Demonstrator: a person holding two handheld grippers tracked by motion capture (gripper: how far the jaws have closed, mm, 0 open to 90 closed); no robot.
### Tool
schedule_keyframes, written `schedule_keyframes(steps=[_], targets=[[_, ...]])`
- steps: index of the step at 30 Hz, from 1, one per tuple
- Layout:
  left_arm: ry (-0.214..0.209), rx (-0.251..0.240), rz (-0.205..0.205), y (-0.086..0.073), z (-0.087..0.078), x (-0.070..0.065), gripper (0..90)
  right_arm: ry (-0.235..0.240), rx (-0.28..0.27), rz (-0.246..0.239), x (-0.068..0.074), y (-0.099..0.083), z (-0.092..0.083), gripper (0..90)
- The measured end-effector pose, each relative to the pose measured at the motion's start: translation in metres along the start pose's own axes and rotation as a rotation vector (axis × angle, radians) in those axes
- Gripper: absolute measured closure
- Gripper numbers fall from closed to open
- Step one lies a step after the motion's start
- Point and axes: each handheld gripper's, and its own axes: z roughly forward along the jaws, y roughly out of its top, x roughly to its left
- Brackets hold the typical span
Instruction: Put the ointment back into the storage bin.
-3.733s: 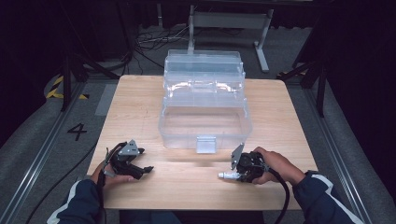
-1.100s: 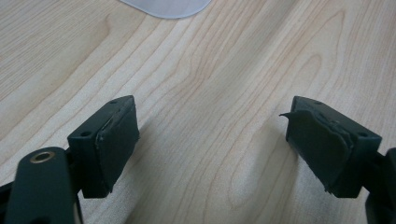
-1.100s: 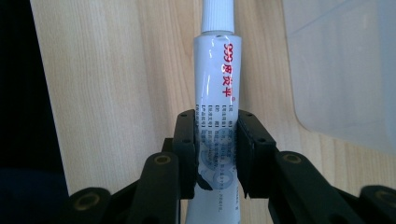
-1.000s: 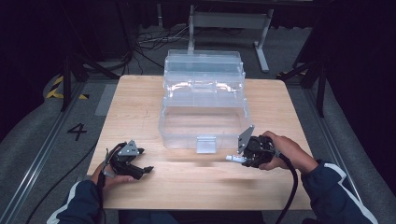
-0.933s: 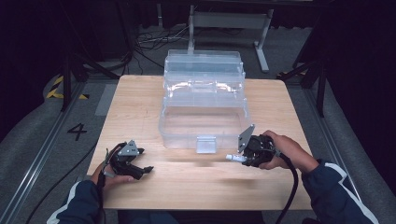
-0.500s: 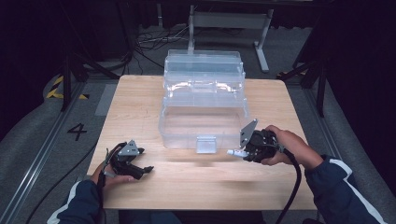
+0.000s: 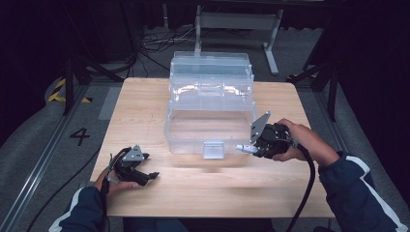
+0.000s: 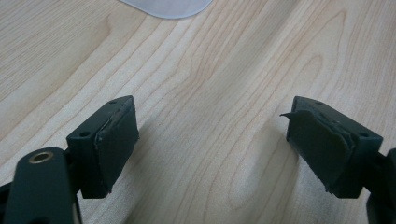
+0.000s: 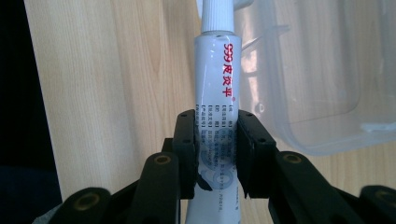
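On the wooden table (image 7: 145, 106) in the high view, the right gripper (image 7: 249, 147) has risen from the tabletop since a second ago and now hangs just off the near right corner of the clear plastic storage box (image 7: 210, 113), with the white tube (image 7: 241, 148) pointing toward the box's front wall; judging by this, the tube is being carried up to go into the open box. The left gripper (image 7: 147, 175) rests at the near left of the table, unmoved. In the left gripper view, its jaws stand wide apart over bare wood, with nothing between them. In the right gripper view, the jaws are clamped on the lower part of the tube (image 9: 217, 116), a slim glossy white tube with red characters and a ribbed white cap, lying just beside the box's rounded corner (image 9: 327, 93).
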Motion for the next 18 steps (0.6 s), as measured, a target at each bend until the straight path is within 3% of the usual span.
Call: schedule_keyframes(steps=[5,18], targets=[[0.0,0.0,0.0,0.0,0.0,0.0,16.9,-0.006,-0.007,-0.004,-0.006,0.005,-0.006,72.0],[0.0,0.0,0.0,0.0,0.0,0.0,16.9,-0.048,0.008,0.006,-0.041,0.022,-0.014,72.1]])
